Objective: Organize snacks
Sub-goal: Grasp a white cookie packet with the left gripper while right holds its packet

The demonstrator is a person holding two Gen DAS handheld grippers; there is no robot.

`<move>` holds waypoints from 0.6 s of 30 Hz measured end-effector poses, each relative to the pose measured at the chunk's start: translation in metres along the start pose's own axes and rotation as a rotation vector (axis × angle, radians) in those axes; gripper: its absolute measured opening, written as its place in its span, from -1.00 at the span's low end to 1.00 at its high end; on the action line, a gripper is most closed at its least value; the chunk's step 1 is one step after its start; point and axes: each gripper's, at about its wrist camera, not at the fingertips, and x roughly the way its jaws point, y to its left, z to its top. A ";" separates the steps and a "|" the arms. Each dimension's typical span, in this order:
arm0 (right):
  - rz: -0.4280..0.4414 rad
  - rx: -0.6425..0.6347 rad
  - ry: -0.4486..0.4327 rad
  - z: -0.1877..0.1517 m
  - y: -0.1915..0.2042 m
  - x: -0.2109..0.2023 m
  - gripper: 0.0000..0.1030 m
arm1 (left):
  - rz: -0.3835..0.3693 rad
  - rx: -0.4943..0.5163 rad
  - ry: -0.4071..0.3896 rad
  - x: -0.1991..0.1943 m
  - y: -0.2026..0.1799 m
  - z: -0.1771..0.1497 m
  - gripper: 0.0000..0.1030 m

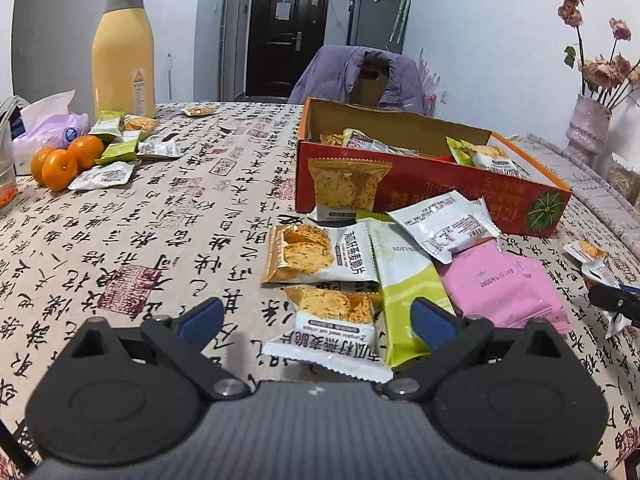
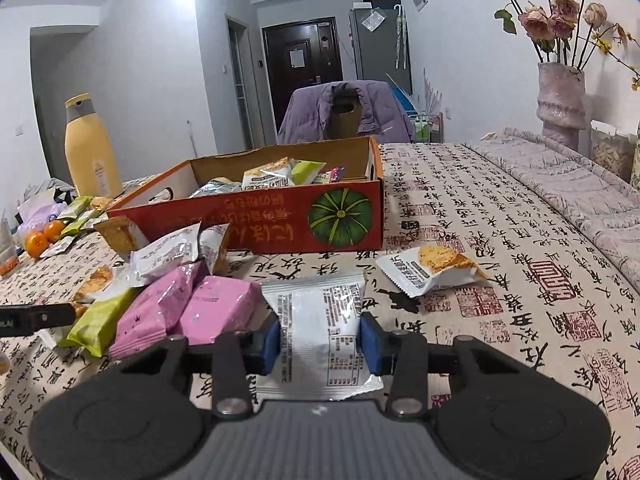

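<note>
My left gripper (image 1: pixel 318 322) stands open just above the table, its blue pads either side of an oat crisp packet (image 1: pixel 332 332) without pressing it. A green packet (image 1: pixel 404 280) and pink packets (image 1: pixel 500 284) lie beside it, with more crisp packets (image 1: pixel 320 254) behind. In the right wrist view my right gripper (image 2: pixel 320 342) is shut on a white packet (image 2: pixel 320 320), printed back facing up. The red cardboard box (image 2: pixel 260 232) with a pumpkin picture holds several packets and sits ahead of both grippers. My right gripper's finger shows at the left wrist view's right edge.
A yellow bottle (image 1: pixel 122 48), oranges (image 1: pixel 60 162), a tissue pack (image 1: pixel 48 128) and several small packets (image 1: pixel 120 148) sit at the far left. One crisp packet (image 2: pixel 432 270) lies alone right of the box. A vase of dried roses (image 2: pixel 560 100) stands at the right, a chair with a purple jacket (image 2: pixel 344 112) behind the table.
</note>
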 end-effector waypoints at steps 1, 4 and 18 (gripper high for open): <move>0.000 0.001 0.000 0.000 0.000 0.000 -0.21 | -0.004 -0.002 0.006 0.002 -0.001 0.000 0.66; -0.001 0.006 -0.001 -0.002 -0.001 -0.002 -0.21 | -0.033 -0.031 0.025 0.005 0.002 0.000 0.43; 0.000 -0.001 -0.007 -0.005 0.004 -0.011 -0.18 | -0.071 -0.107 0.042 0.002 0.020 -0.002 0.07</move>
